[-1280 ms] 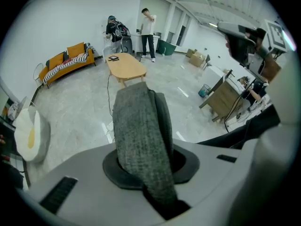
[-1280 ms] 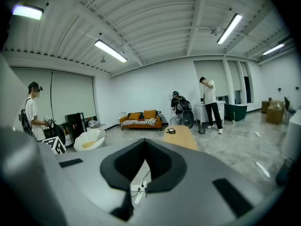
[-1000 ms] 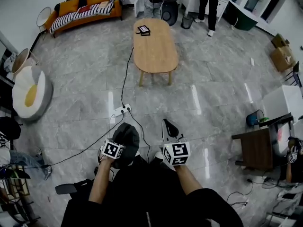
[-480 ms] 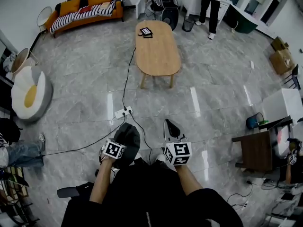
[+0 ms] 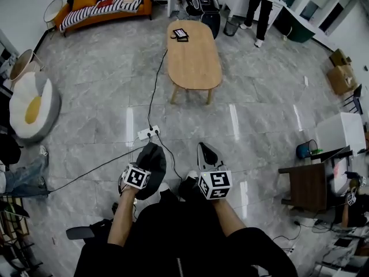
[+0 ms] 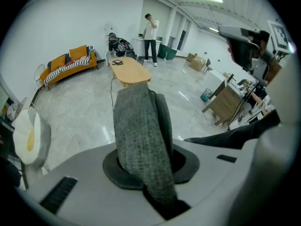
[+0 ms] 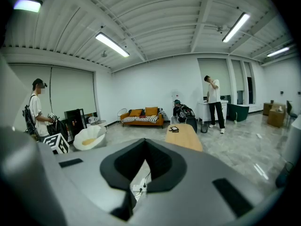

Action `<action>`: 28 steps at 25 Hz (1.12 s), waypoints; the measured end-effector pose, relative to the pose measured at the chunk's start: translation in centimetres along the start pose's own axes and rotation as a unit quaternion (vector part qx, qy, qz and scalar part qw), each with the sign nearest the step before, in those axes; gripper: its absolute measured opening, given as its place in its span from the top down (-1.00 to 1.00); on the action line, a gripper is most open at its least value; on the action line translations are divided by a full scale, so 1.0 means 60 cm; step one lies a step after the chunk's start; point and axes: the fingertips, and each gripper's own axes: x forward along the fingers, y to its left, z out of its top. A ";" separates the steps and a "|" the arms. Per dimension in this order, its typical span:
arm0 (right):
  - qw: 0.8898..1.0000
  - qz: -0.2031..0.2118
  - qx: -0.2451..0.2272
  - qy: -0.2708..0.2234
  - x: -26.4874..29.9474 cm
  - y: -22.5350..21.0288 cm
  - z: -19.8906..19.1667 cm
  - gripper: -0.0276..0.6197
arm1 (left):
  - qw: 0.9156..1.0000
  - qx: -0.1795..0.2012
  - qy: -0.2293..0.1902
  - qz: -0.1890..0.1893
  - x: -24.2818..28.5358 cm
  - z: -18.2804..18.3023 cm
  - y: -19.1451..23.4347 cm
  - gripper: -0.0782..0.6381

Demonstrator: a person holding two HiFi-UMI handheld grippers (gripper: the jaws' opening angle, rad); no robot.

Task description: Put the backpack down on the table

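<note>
The grey backpack strap (image 6: 141,131) is pinched in the left tool (image 6: 149,166), which is pointed steeply down at the floor. The rest of the backpack cannot be told apart from the dark clothes close to the body. It is judged to be hung from that strap, well apart from the counter (image 5: 195,53). The right tool (image 7: 141,175) is pressed together, and nothing is held in it.

The step in hand is judged to be the carry, as the backpack is not yet on the counter. Next, the open floor must be crossed and the backpack lifted over the near edge. Then the strap can be let go.

Much bare wood is seen on the counter, and only small dark things (image 5: 180,35) are laid at its far end. A black cable (image 5: 154,94) and a white plug box (image 5: 147,133) are laid on the floor in between and should be stepped over. A dark desk (image 5: 308,180) is set well off to the right.
</note>
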 end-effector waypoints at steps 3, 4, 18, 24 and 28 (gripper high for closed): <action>1.000 0.009 0.003 -0.004 0.017 -0.009 0.002 0.88 | 1.000 -0.010 -0.001 0.006 0.006 0.006 0.007 0.56; 1.000 0.011 0.004 -0.006 0.025 -0.013 0.005 0.88 | 1.000 -0.013 -0.001 0.007 0.008 0.010 0.010 0.56; 0.999 0.038 0.022 -0.025 0.116 -0.133 0.050 0.88 | 1.000 -0.010 0.017 0.011 0.053 0.133 -0.008 0.56; 0.998 0.042 0.030 -0.023 0.149 -0.179 0.063 0.88 | 1.000 -0.005 0.017 0.009 0.070 0.204 -0.009 0.56; 0.998 0.044 0.035 -0.021 0.164 -0.210 0.070 0.88 | 1.000 0.007 0.020 0.010 0.081 0.244 -0.013 0.56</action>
